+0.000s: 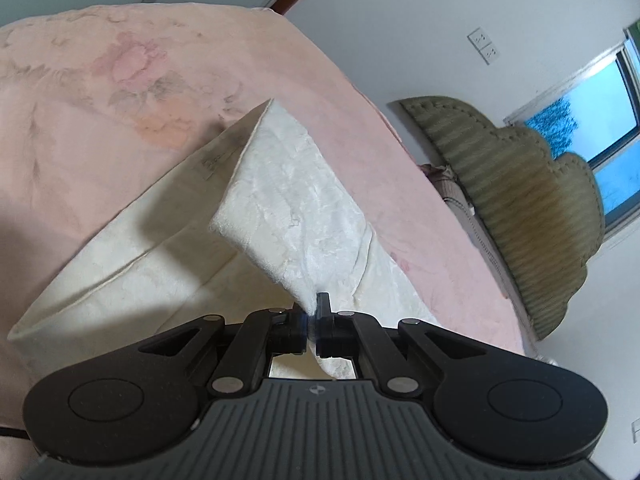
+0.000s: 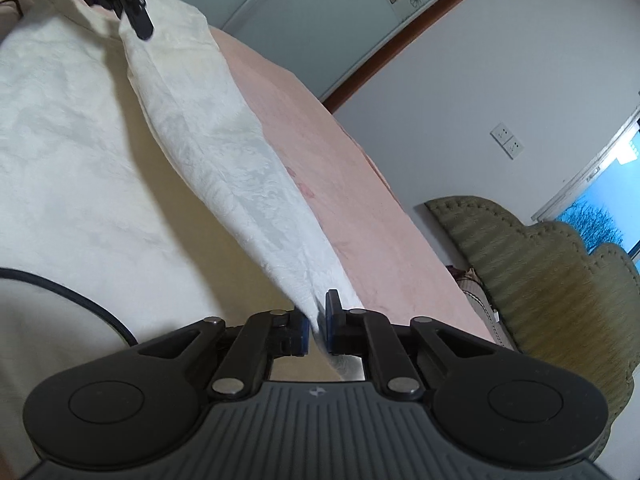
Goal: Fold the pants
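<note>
The cream-white pants [image 1: 288, 200] lie on a pink bedspread [image 1: 120, 80]. My left gripper [image 1: 312, 320] is shut on a lifted edge of the pants, which folds back over the flat part. In the right wrist view, my right gripper [image 2: 318, 324] is shut on another part of the same lifted edge of the pants [image 2: 224, 152]. The fabric stretches taut from it up to the left gripper [image 2: 136, 20] at the top left. The rest of the pants [image 2: 60, 140] lies flat on the bed to the left.
A green padded headboard [image 1: 520, 200] stands at the right, against a white wall with sockets [image 1: 484, 46] and a window [image 1: 600, 120]. The bed's right edge runs close by the pants. A black cable [image 2: 80, 300] crosses the fabric at the left.
</note>
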Demonstrator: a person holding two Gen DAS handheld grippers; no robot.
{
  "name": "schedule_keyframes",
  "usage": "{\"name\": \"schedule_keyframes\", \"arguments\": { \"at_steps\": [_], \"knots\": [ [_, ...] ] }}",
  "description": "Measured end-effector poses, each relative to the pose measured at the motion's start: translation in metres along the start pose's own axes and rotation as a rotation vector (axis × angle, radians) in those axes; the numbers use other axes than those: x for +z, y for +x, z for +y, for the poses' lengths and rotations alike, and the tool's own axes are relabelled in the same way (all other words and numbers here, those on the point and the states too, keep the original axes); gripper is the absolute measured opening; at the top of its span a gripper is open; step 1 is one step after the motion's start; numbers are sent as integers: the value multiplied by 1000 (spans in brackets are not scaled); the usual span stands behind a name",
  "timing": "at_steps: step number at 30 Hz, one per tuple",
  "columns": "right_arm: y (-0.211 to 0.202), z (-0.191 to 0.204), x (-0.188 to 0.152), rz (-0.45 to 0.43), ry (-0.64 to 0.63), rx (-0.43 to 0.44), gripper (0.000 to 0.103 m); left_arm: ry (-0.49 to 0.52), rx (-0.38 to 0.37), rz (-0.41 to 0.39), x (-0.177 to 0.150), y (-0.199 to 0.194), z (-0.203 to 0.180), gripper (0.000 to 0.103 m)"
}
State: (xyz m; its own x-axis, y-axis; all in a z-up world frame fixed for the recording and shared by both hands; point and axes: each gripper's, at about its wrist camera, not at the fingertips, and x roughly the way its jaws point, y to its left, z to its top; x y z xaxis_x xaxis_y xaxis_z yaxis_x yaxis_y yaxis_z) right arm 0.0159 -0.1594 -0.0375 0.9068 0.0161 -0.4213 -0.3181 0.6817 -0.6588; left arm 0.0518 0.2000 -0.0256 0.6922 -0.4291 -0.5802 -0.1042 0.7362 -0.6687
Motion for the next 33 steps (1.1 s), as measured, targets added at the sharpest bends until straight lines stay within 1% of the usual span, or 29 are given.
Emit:
{"name": "schedule_keyframes", "arguments": {
  "at_steps": [6,11,13,16,20,25,30,33],
  "knots": [
    [-38,12,3,-24,35,42,6,88,-38,-52,-3,-38,-1,2],
    [-68,28,5,-30,43,82,6,140,-31,-23,-10,-56,-1,2],
    [-71,28,5,-26,46,91,6,148,-18,-3,-15,-60,6,2],
    [-83,40,2,-20,37,104,6,142,7,28,-23,-63,16,2],
    [-92,55,-1,-9,21,137,6,139,48,47,-28,-63,24,2],
    [-90,65,-7,12,32,168,6,145,107,73,-31,-51,32,3],
    [-86,67,-10,18,55,172,6,201,145,63,-35,-54,24,6],
    [-92,73,-9,18,57,177,6,234,171,54,-37,-59,18,8]
  ]
}}
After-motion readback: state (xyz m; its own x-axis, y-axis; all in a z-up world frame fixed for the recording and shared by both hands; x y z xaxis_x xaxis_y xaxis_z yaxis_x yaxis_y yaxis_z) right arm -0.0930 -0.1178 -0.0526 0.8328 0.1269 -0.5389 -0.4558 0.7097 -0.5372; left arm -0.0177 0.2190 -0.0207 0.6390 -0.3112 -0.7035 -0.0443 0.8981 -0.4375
